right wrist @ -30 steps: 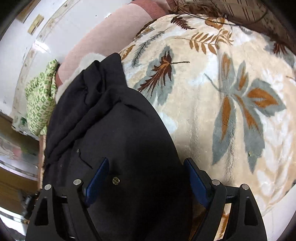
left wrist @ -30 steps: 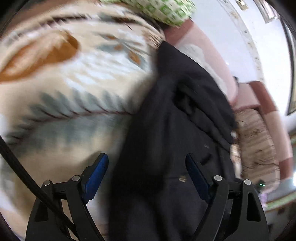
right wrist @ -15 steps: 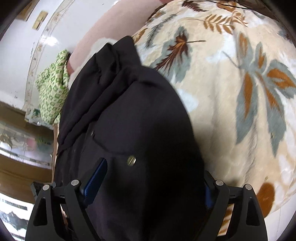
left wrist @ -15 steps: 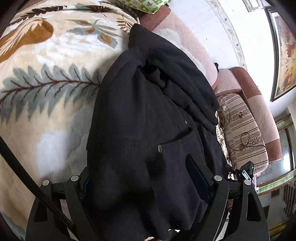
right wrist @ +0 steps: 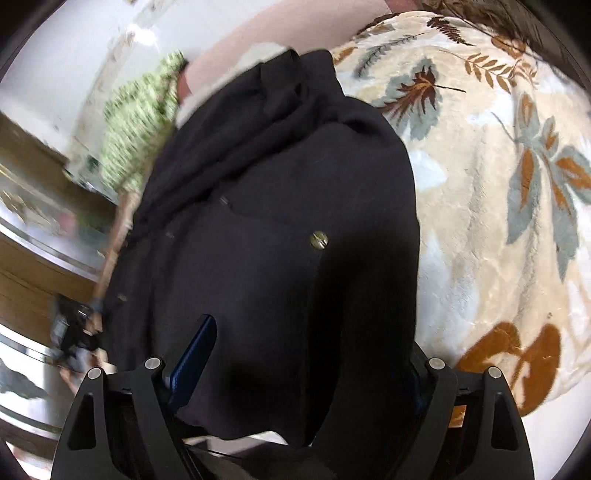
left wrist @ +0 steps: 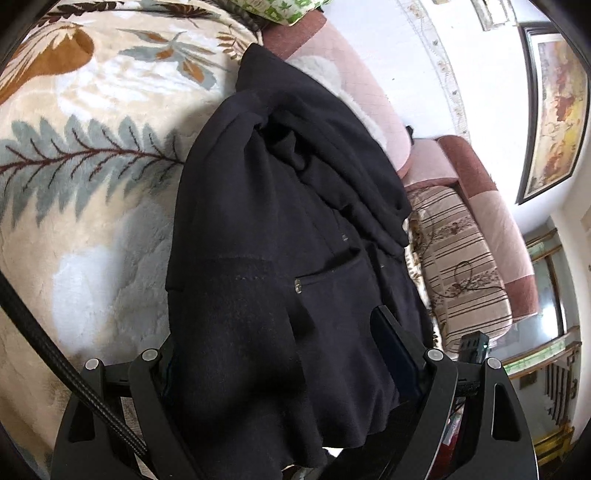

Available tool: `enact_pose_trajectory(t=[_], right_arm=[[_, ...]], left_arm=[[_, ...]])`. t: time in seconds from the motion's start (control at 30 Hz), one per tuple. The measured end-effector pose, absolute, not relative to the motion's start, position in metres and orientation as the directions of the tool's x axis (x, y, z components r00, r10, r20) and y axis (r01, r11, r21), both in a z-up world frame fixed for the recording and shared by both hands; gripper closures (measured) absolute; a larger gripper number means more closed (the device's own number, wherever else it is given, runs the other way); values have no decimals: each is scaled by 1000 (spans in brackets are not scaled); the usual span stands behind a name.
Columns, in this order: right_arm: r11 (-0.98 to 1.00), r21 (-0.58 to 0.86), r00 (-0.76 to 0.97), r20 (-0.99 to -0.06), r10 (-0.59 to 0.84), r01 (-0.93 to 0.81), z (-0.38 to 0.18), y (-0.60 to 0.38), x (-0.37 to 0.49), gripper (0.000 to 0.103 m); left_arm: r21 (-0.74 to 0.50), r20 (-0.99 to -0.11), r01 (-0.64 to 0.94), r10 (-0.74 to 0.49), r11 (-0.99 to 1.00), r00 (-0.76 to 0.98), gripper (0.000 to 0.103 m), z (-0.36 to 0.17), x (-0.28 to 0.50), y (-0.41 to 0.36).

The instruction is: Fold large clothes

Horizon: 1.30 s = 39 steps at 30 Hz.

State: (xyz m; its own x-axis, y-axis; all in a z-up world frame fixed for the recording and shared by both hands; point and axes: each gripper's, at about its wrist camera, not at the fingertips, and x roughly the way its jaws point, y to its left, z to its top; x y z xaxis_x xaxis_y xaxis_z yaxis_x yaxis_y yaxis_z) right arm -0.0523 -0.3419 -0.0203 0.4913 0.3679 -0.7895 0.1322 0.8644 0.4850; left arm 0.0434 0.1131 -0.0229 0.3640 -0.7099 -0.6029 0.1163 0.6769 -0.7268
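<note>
Left wrist view shows us the large black woollen garment lying on the cream plush blanket printed with grey and rust leaves, already doubled into a long, narrow bundle with loose folds bunched at the top of the frame. We judge the fold partly done: the sides look brought in, yet the near hem hangs ragged and the length is not yet folded over.

Our left gripper has its fingers spread wide with the near end of the cloth lying between them; one finger is buried under fabric, and we see no pinch. Our right gripper likewise straddles the garment, its fingers standing far apart over the cloth, nothing squeezed as far as we can tell.

Counting: one black garment, one leaf blanket, two grippers. One brass button shows in the right wrist view. One green-patterned cloth sits at the top edge, beside one pink sofa back.
</note>
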Motion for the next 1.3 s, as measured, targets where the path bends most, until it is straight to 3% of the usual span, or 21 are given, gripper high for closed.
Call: enact_pose_trajectory(t=[0.1,0.23,0.33,0.43,0.47,0.5,0.57,0.8,1.3], right_arm=[[925,365,482,-833,272,108,-19,-322,-49,11],[947,307,495,-841,220,100,-17,-317,-51,13],[945,313,516,-827,221,97,-13,-322,-54,26],[944,319,531,-817,226,88,-8,-325,-57,48],[943,321,537,-813,226,89,-5,-327,-57,60],[941,327,544,-808,227,93,-1,-328,-57,76],[918,382,571,-779,258,106,11,-338,-57,83],[845,528,664,-664,344,90,58,-371,-54,88],[822,568,761,-548,347,34,160,-378,56,89]], left_arm=[[-689,-641,127,-681,714,355,19,-25,41,105],[-611,-690,168,-624,774,367,19,-21,33,90],[-533,-730,204,-569,821,378,22,-19,20,76],[-395,-797,213,-449,893,404,55,-16,11,62],[-390,-800,200,-438,899,410,65,-12,10,63],[-400,-797,184,-439,898,415,69,-9,10,66],[-427,-783,151,-448,891,432,76,2,10,75],[-428,-723,149,-437,891,535,84,61,15,81],[-474,-685,87,-429,876,589,85,148,139,67]])
